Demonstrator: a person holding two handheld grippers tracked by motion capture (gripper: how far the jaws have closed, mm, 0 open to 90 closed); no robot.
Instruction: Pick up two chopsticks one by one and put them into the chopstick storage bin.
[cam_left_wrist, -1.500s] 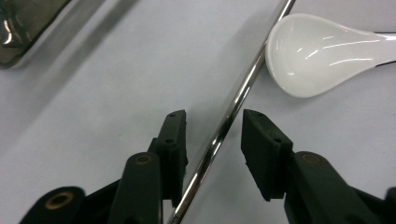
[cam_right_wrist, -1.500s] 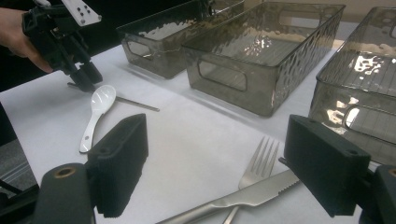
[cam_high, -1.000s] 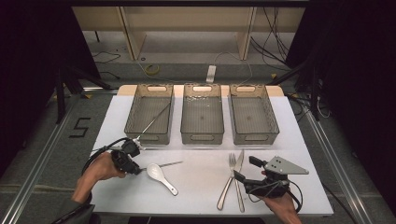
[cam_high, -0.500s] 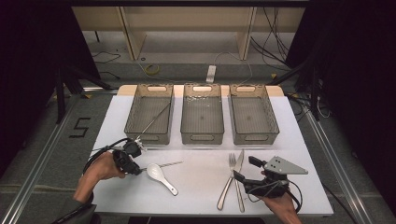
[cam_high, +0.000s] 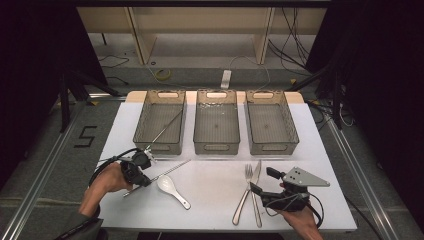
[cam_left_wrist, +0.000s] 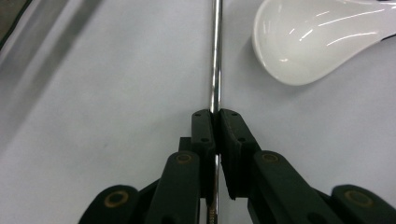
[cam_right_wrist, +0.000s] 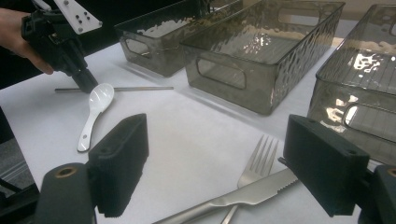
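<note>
The left gripper (cam_left_wrist: 215, 114) has just been closing its jaws, and now they pinch the chopstick (cam_left_wrist: 215, 56) that lies on the table beside the spoon (cam_left_wrist: 322, 37). A second ago the jaws stood wider around the chopstick.

A silver chopstick (cam_left_wrist: 215, 56) beside a glossy white spoon (cam_left_wrist: 322, 39), near three smoky-grey rippled bins (cam_high: 216, 128) on a white table (cam_high: 210, 185).

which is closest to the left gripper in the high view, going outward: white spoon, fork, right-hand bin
From the left gripper:
1. White spoon, just to its right on the table, bowl end near the jaws.
2. Fork, further right past mid-table, lying beside a knife.
3. Right-hand bin, farthest, at the far right of the row of three.
</note>
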